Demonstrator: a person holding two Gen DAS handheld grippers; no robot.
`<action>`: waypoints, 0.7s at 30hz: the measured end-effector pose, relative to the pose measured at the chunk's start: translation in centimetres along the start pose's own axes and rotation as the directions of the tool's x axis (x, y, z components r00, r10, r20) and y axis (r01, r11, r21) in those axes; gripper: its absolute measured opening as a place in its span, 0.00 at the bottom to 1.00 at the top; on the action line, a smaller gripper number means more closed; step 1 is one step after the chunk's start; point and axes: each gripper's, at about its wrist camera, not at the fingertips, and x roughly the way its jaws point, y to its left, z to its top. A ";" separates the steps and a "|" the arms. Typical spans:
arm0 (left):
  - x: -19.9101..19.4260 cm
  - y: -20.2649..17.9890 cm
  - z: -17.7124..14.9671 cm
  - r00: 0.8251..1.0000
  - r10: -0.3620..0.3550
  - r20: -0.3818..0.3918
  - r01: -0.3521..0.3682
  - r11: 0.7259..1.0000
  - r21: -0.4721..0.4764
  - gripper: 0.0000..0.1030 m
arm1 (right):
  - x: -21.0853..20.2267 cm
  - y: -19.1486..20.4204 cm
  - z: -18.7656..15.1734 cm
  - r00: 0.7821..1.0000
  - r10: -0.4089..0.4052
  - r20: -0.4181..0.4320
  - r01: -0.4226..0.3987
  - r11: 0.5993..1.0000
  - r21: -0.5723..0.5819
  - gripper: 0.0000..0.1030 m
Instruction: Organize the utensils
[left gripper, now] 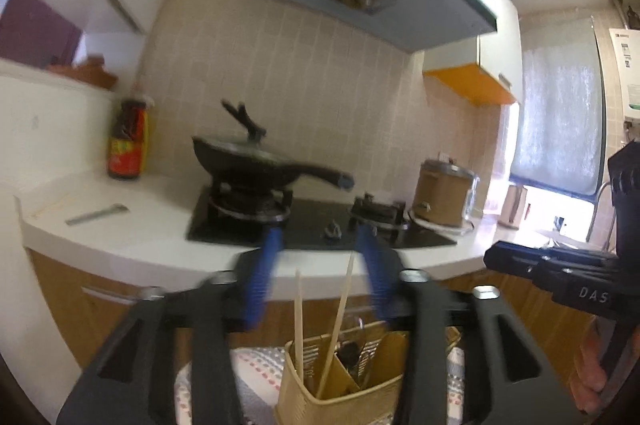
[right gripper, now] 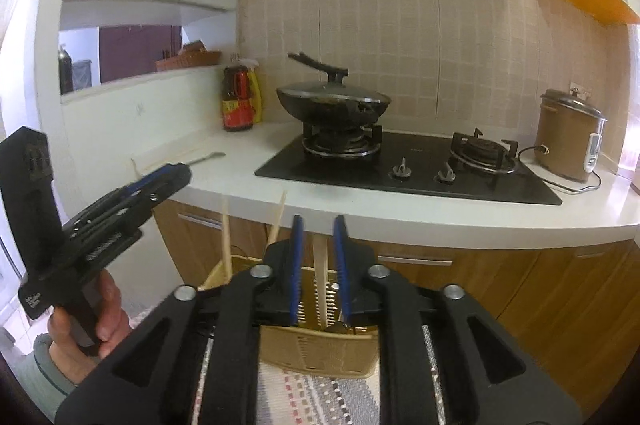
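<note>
Looks like this one's partway through. The beige utensil holder point(left gripper: 340, 381) sits on a patterned cloth point(right gripper: 320, 397) below the edge of the white surface point(right gripper: 400, 213), and it already has stuff standing in it — two pale chopsticks point(left gripper: 298, 321) sticking up on one side, a wider wooden piece in another compartment, and some dark and metal handles in the middle that I can't really make out.

Left hand-held gripper point(left gripper: 320, 245) is released, jaws well apart with nothing between them, hovering above the holder. Right hand-held gripper point(right gripper: 319, 225) has its jaws only slightly parted. In the right wrist view a pale stick point(right gripper: 321, 285) lines up in the gap, but the pads don't seem to press on it, so I'd say it isn't gripping anything.

What's left, as far as I can tell — a metal utensil point(left gripper: 96, 215) lying on the surface beside the stove point(right gripper: 408, 173), plus what may be another pair of chopsticks point(left gripper: 54, 205) near it.
</note>
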 end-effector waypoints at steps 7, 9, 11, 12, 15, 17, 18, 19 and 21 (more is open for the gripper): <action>-7.4 -2.4 1.9 0.997 0.017 0.070 -0.023 0.996 0.085 0.66 | -5.0 0.7 -1.3 0.997 -0.014 0.071 0.013 1.000 0.015 0.52; -9.3 -3.1 1.7 0.997 0.028 0.079 -0.036 0.994 0.100 0.68 | -5.9 1.0 -2.2 0.997 -0.027 0.079 0.026 1.000 0.015 0.52; -10.7 -4.0 1.3 0.995 0.055 0.081 -0.064 0.991 0.114 0.71 | -6.5 1.1 -3.2 0.996 -0.032 0.082 0.030 0.999 0.019 0.58; -11.8 -4.6 0.8 0.995 0.059 0.076 -0.068 0.990 0.124 0.72 | -7.0 1.2 -4.0 0.995 -0.036 0.091 0.034 0.999 0.020 0.59; -13.6 -5.6 -0.4 0.995 0.071 0.070 -0.079 0.989 0.128 0.79 | -8.1 1.7 -6.3 0.988 -0.080 0.131 0.081 0.997 -0.003 0.67; -14.3 -6.0 -1.5 0.995 0.086 0.054 -0.092 0.988 0.127 0.83 | -8.4 1.9 -7.8 0.982 -0.120 0.146 0.125 0.992 -0.022 0.78; -14.4 -6.0 -2.4 0.995 0.096 0.037 -0.100 0.988 0.120 0.84 | -8.4 1.9 -8.9 0.979 -0.141 0.149 0.146 0.989 -0.019 0.81; -14.3 -6.0 -3.2 0.994 0.106 0.019 -0.108 0.988 0.109 0.85 | -8.5 1.8 -9.6 0.976 -0.154 0.151 0.157 0.988 -0.011 0.87; -13.9 -5.7 -5.2 0.991 0.134 -0.015 -0.132 0.988 0.085 0.85 | -8.5 1.5 -11.7 0.968 -0.193 0.163 0.192 0.981 0.019 0.93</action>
